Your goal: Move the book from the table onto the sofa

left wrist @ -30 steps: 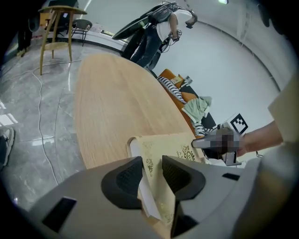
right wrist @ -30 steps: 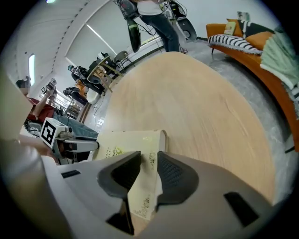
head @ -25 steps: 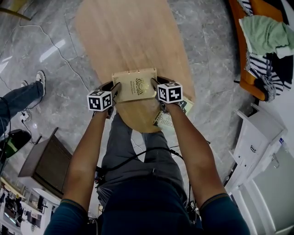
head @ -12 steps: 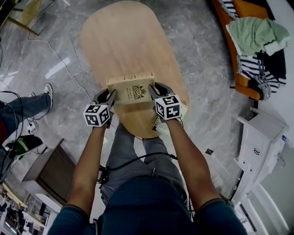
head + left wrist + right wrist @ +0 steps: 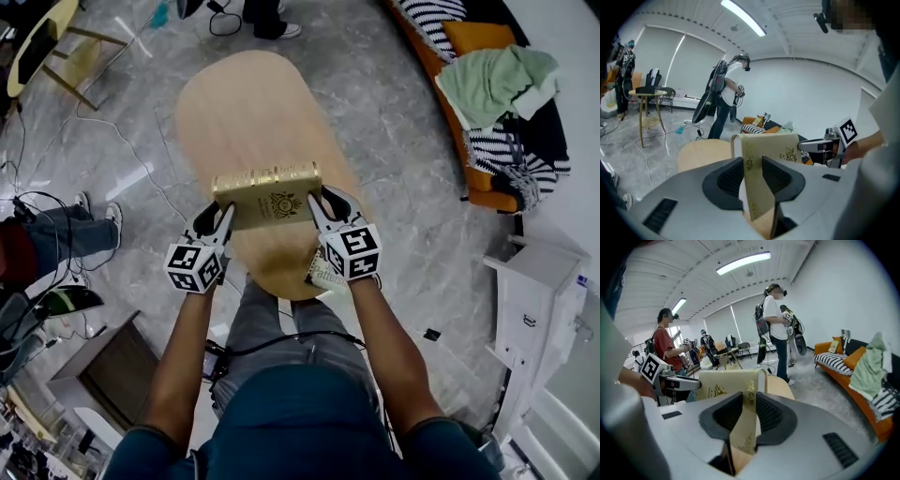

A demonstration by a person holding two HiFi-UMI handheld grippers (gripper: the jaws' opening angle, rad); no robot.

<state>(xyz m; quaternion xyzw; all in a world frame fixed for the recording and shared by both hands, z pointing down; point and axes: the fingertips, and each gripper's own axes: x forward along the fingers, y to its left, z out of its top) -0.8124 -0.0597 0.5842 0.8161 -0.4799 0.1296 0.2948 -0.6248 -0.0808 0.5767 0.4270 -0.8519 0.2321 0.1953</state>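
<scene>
A gold-covered book hangs above the near end of the oval wooden table, clamped at its two short ends. My left gripper is shut on its left edge, my right gripper on its right edge. In the left gripper view the book stands upright between the left gripper's dark pads, with the right gripper across from it. The right gripper view shows the book pinched in the right gripper. The orange sofa lies at the upper right.
A second booklet lies at the table's near edge under my right hand. Clothes and striped cushions cover the sofa. A white cabinet stands right, a dark box lower left. People stand beyond the table.
Both grippers have risen together with the book, lifting it off the tabletop and closer to the head camera. The grip on both edges has held.
</scene>
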